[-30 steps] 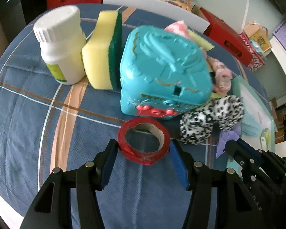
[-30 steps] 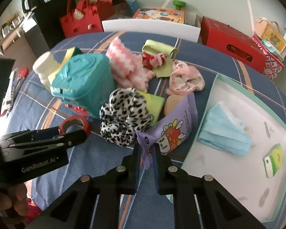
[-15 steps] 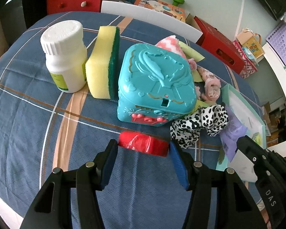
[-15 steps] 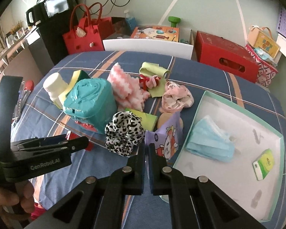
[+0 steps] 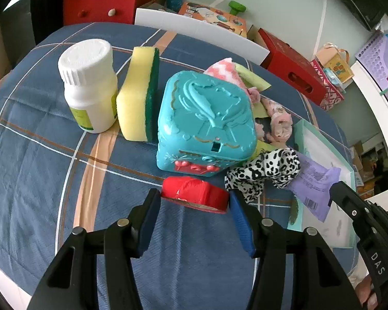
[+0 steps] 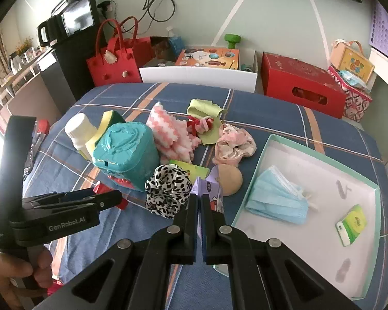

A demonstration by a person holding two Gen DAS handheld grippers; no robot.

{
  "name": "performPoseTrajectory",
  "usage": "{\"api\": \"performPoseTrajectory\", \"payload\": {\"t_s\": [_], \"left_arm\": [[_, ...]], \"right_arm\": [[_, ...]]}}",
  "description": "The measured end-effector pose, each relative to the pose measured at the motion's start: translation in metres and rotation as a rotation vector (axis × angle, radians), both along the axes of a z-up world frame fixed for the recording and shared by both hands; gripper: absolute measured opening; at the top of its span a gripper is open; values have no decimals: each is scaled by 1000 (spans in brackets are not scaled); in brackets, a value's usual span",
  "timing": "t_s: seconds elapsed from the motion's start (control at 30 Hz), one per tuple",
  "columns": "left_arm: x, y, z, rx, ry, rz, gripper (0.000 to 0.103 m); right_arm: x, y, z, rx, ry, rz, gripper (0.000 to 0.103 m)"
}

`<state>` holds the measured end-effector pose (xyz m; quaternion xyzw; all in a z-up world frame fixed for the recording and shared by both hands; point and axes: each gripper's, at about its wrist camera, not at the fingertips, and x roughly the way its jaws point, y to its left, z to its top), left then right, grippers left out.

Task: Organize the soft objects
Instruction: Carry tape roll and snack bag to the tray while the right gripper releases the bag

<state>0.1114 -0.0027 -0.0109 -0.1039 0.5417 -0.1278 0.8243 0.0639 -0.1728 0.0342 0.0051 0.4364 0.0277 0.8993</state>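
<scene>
My left gripper (image 5: 194, 201) is shut on a red tape roll (image 5: 193, 193) and holds it above the blue plaid cloth (image 5: 38, 160). My right gripper (image 6: 199, 199) is shut on a purple printed packet (image 6: 211, 190), lifted beside the white tray (image 6: 359, 180); the packet also shows in the left wrist view (image 5: 313, 180). A leopard-print scrunchie (image 6: 166, 190) lies just left of the packet. A yellow-green sponge (image 5: 139, 98), a pink-white knit cloth (image 6: 168, 134), a pink crumpled cloth (image 6: 234, 142) and a yellow-green cloth (image 6: 207, 113) lie around a teal plastic box (image 5: 207, 118).
The tray holds a blue face mask (image 6: 276, 199) and a small green packet (image 6: 351, 224). A white bottle (image 5: 89, 82) stands by the sponge. A beige round puff (image 6: 229, 180) lies near the tray. A red box (image 6: 300, 87) and red bag (image 6: 113, 62) stand beyond the table.
Both grippers have risen and pulled back. The tape roll came up off the cloth and tipped edge-on. The purple packet lifted clear of the scrunchie.
</scene>
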Motion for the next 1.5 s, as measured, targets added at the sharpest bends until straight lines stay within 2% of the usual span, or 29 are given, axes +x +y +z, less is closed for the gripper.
{"api": "performPoseTrajectory", "payload": {"t_s": [0.5,1.0,1.2,1.5], "left_arm": [[-9,0,23,-27,-70,-12,56],[-25,-11,62,-48,-197,-64,56],[-27,-28,67,-33,-218,-110,56],[-32,-63,71,6,-222,-195,56]], "right_arm": [[-10,-1,20,2,-58,6,1],[-25,-11,46,3,-137,-12,1],[-34,-25,57,12,-172,-45,1],[-48,-70,71,34,-218,-163,1]]}}
